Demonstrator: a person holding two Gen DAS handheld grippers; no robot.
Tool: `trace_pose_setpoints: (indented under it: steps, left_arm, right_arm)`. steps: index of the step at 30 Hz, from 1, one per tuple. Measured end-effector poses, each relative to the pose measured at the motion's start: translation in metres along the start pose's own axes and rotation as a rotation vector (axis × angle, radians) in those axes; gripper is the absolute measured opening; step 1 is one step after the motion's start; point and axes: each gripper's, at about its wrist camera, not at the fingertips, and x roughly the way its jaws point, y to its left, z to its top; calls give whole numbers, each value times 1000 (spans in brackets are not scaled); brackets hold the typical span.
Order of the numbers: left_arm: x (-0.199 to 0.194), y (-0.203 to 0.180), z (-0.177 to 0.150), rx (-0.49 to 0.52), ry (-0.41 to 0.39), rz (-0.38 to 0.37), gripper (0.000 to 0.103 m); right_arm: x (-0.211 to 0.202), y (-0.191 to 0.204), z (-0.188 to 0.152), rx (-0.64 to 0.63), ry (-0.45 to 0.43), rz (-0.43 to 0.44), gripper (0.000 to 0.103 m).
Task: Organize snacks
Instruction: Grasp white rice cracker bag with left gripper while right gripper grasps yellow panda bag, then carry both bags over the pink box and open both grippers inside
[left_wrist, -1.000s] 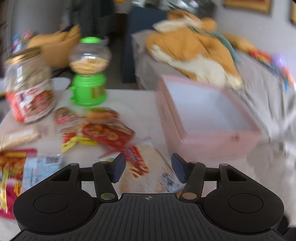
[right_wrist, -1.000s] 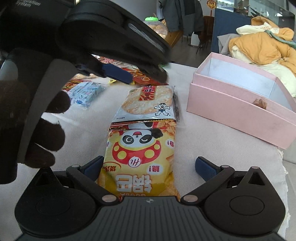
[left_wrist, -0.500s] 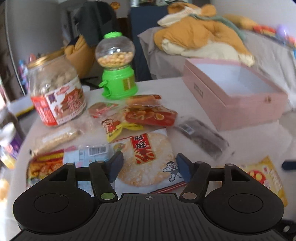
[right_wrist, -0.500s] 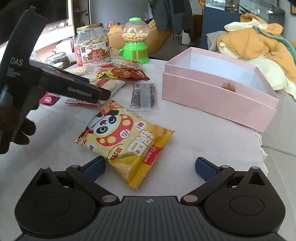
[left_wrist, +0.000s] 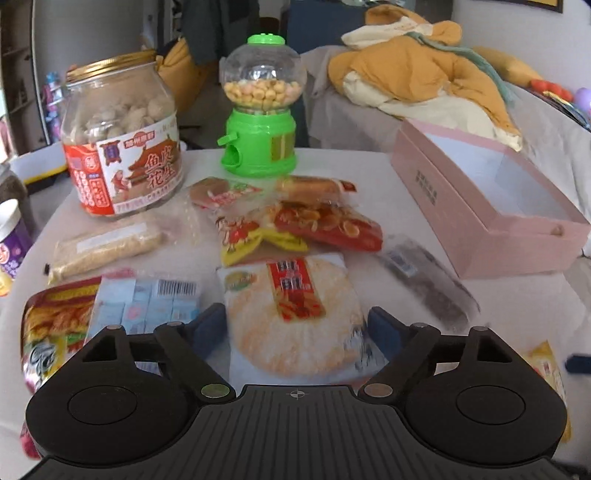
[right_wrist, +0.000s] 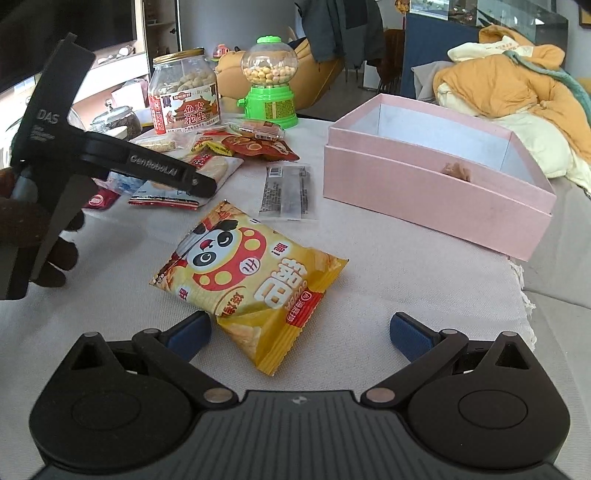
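A: Since a second ago the left gripper (left_wrist: 295, 326) has dropped closer to the snack pile and its jaws have just been opening; the rice cracker pack (left_wrist: 293, 317) lies between the pads, not pinched.

B: Pack appearance?

A: Clear wrap, pale round crackers, red label strip down the middle. It lies flat on the table (left_wrist: 369, 173), ahead of the red chip bag (left_wrist: 325, 225).

B: Right gripper (right_wrist: 299, 330)?

A: Jaws wide, nothing held. A corner of the yellow panda bag (right_wrist: 251, 280) lies between its pads, untouched.

B: Anything unclear?

A: The pack's near edge is hidden behind the gripper body, and the dark bar (left_wrist: 428, 280) beside it is blurred.

B: Containers?

A: Pink box (right_wrist: 436, 184), open, with one small brown piece by its near wall. Jar (left_wrist: 122, 136) of nuts, gold lid on. Green dispenser (left_wrist: 264, 107), globe about half full of pale round bits.
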Motion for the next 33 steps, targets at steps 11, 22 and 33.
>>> trace_pose_setpoints:
  steps: [11, 22, 33]
  left_arm:
    - [-54, -11, -48, 39, 19, -97, 81]
    - [-91, -18, -93, 111, -39, -50, 81]
    - [-92, -20, -90, 96, -48, -92, 81]
  right_arm:
    - [-17, 5, 6, -110, -68, 30, 103]
    - [42, 8, 56, -142, 74, 56, 95]
    - [-18, -8, 52, -32, 85, 57, 43]
